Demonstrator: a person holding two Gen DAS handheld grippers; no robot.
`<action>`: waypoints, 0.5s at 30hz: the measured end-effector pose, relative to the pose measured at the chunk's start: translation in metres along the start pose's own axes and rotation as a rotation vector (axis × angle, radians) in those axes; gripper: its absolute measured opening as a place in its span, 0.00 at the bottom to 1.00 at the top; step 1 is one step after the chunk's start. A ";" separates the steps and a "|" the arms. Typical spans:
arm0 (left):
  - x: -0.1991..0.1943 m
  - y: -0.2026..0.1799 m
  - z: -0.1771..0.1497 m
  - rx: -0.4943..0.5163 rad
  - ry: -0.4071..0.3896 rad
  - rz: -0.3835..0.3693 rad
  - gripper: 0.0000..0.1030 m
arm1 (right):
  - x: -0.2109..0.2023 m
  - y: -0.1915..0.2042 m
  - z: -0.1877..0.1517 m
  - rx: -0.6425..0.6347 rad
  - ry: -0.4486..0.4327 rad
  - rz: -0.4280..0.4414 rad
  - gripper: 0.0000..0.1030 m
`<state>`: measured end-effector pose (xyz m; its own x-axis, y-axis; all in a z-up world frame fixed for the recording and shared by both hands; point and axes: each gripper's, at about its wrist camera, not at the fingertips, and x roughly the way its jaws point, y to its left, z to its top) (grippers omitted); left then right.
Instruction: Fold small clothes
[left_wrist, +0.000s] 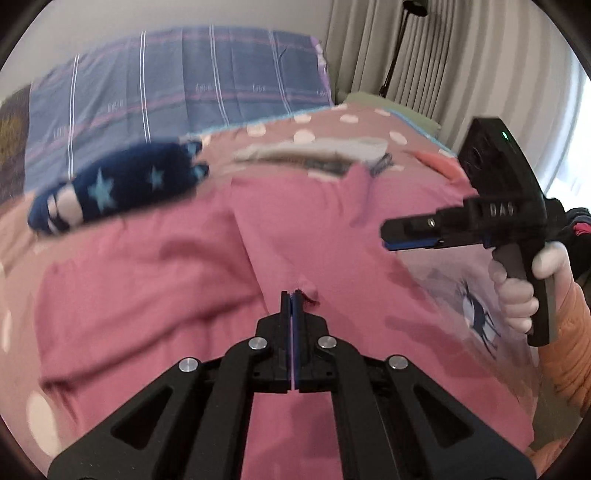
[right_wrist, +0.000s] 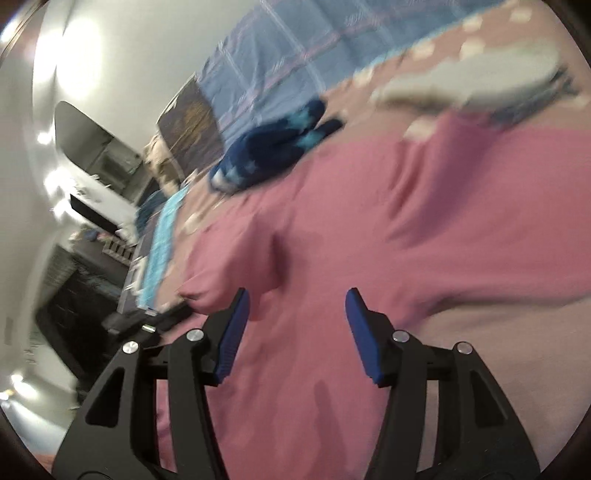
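Observation:
A pink garment (left_wrist: 155, 266) lies spread on a pink polka-dot blanket (left_wrist: 325, 129); it also fills the right wrist view (right_wrist: 424, 229). My left gripper (left_wrist: 291, 299) is shut on a fold of the pink garment near its middle. My right gripper (right_wrist: 295, 310) is open and empty, hovering just above the pink garment. In the left wrist view the right gripper (left_wrist: 388, 230) is seen side-on at the right, held by a gloved hand above the garment's printed part (left_wrist: 476, 314).
A dark blue star-patterned sock (left_wrist: 122, 188) lies beyond the garment on the left, also seen in the right wrist view (right_wrist: 266, 151). A grey-white garment (left_wrist: 317, 155) lies behind. A blue plaid pillow (left_wrist: 184, 85) and curtains (left_wrist: 424, 55) stand at the back.

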<state>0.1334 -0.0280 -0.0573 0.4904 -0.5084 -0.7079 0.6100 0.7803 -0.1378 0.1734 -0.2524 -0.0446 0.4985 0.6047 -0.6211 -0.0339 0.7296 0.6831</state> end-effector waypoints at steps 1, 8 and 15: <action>0.001 0.002 -0.004 -0.006 0.008 -0.001 0.00 | 0.008 0.000 -0.003 0.026 0.035 0.020 0.54; 0.015 0.007 -0.017 -0.031 0.016 0.015 0.00 | 0.033 0.023 -0.023 -0.087 0.119 -0.040 0.54; 0.013 0.019 -0.020 -0.080 -0.005 0.011 0.00 | 0.066 0.016 -0.017 0.066 0.206 0.049 0.48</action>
<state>0.1394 -0.0128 -0.0830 0.4999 -0.5014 -0.7061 0.5527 0.8124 -0.1856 0.1906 -0.1957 -0.0815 0.3101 0.6965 -0.6471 0.0063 0.6792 0.7340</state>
